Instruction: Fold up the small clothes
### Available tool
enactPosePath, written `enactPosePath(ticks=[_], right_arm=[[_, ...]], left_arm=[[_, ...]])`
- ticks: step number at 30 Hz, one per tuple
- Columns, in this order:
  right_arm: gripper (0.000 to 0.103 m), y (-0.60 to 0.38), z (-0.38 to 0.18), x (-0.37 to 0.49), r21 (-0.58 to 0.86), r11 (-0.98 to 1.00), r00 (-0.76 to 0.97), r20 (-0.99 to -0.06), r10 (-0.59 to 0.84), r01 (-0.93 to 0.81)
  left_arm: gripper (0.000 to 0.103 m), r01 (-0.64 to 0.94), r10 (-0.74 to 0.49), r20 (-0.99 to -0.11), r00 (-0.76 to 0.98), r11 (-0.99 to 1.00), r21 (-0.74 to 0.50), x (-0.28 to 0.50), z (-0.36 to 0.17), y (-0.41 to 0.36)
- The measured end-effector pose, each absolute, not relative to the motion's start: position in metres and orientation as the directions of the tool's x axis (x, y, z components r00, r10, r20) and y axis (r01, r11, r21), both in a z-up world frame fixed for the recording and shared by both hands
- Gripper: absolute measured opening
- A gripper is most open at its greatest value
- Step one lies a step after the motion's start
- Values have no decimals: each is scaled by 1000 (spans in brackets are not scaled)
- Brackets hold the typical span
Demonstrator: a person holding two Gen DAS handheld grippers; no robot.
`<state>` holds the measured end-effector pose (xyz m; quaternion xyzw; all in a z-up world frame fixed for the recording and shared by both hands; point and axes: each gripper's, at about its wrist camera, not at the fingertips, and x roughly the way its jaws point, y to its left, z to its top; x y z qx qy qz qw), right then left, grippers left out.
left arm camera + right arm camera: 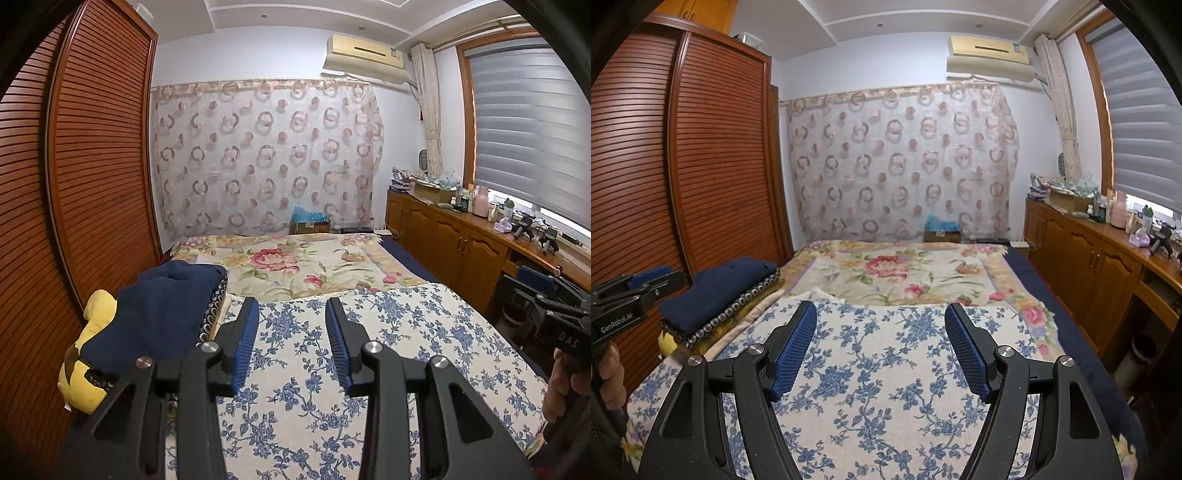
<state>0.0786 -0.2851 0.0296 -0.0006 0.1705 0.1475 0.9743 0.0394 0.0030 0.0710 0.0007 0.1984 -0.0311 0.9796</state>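
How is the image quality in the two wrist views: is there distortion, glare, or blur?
Left wrist view: strong fisheye bending, the wardrobe bows outward; black vignette in the corners; bright glare under the window blind. Right wrist view: same curving of the wardrobe, dark corners, a bright strip at the window; the blue floral cloth looks sharp, without motion blur.

left gripper [291, 321]: fingers apart, empty | right gripper [881, 325]: fingers wide, empty
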Motion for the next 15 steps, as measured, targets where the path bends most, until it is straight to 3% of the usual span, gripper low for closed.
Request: enactPosePath(ticks=[15], right_arm=[[74,-286,30,79,47,956,899,-332,287,-288]], left_arm=[[36,56,-56,-385,921,998,-10,39,70,2]])
